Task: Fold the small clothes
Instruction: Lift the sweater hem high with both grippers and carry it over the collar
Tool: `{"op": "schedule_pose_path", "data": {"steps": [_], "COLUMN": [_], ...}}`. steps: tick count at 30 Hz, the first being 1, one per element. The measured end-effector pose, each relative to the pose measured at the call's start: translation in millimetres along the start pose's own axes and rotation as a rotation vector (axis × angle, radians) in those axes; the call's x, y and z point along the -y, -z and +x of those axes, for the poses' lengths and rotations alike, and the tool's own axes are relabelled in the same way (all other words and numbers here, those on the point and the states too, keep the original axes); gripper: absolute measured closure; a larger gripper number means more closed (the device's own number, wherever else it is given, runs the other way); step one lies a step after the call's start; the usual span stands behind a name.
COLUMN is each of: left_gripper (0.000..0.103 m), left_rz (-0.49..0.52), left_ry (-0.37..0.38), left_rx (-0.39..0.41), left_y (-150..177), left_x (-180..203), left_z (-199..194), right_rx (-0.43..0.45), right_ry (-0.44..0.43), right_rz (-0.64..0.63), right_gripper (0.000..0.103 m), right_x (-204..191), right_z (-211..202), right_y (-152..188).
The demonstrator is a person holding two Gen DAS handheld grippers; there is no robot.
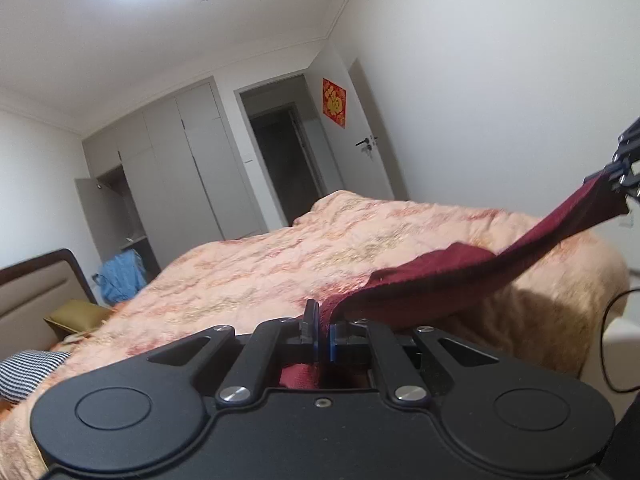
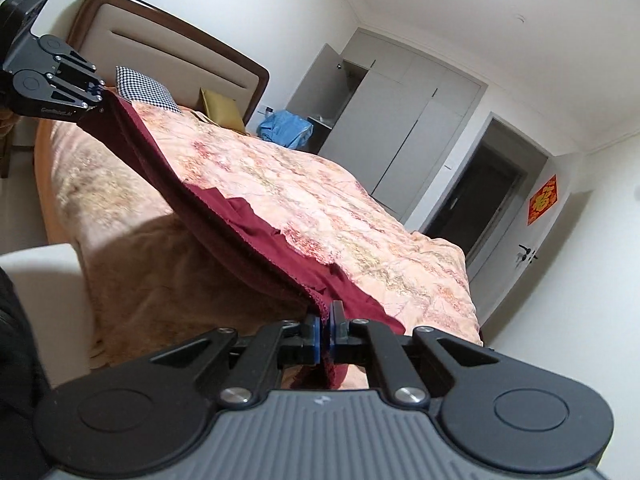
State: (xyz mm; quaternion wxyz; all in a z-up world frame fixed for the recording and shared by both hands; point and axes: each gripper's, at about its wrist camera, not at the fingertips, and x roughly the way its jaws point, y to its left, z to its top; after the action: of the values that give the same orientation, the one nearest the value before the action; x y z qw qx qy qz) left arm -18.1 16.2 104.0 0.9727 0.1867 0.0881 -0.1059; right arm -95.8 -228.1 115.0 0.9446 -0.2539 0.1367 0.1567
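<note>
Left wrist view shows the left gripper [image 1: 322, 334] pressed together on one end of a dark red cloth [image 1: 440, 280], pinching it tight. Far off at the right edge, the right gripper [image 1: 618, 178] pinches the other end. So the cloth hangs between the two like a little bridge, up above the bed [image 1: 280, 264], and the middle sags down a bit.

Right wrist view shows the same thing from the other side — the right gripper [image 2: 323, 330] is shut on the cloth [image 2: 248, 232], and the left gripper [image 2: 96, 96] holds the far end near the headboard [image 2: 180, 40].

I think the cloth is soft, light and floppy. It will not break, but it bends and droops wherever nothing holds it. The corners or the top edge look like the best places to hold.

The bed is wide and mostly bare — lots of room to lay the cloth flat. Its near edge drops off just below the cloth, so the cloth could slip over the side. A checked pillow [image 2: 146, 90] sits well away.
</note>
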Motion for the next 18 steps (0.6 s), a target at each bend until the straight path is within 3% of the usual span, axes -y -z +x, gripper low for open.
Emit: {"op": "schedule_pose_path", "data": {"steps": [4,7,10,18], "left_gripper": [0.098,0.096,0.096,0.093], "left_rz": [-0.014,0.029,0.023,0.096], "left_ry": [-0.004,-0.038,-0.026,0.02], "left_rx": [-0.01,-0.009,-0.027,-0.096], "left_y": [-12,-24,-40,-69], "left_x": [-11,-21,-36,-76], "left_z": [13,37,71,197], "right_rx": [0.021,0.035,0.032,-0.012], "right_ry": [0.003,0.018,0.034,0.049], "right_rz": [0.004,-0.023,-0.083,-0.205], "right_gripper": [0.098,0.098,0.098,0.098], "right_x": [5,16,30,75], "right_z": [-3,14,40,169], "right_y": [-15,-26,-37,-65]}}
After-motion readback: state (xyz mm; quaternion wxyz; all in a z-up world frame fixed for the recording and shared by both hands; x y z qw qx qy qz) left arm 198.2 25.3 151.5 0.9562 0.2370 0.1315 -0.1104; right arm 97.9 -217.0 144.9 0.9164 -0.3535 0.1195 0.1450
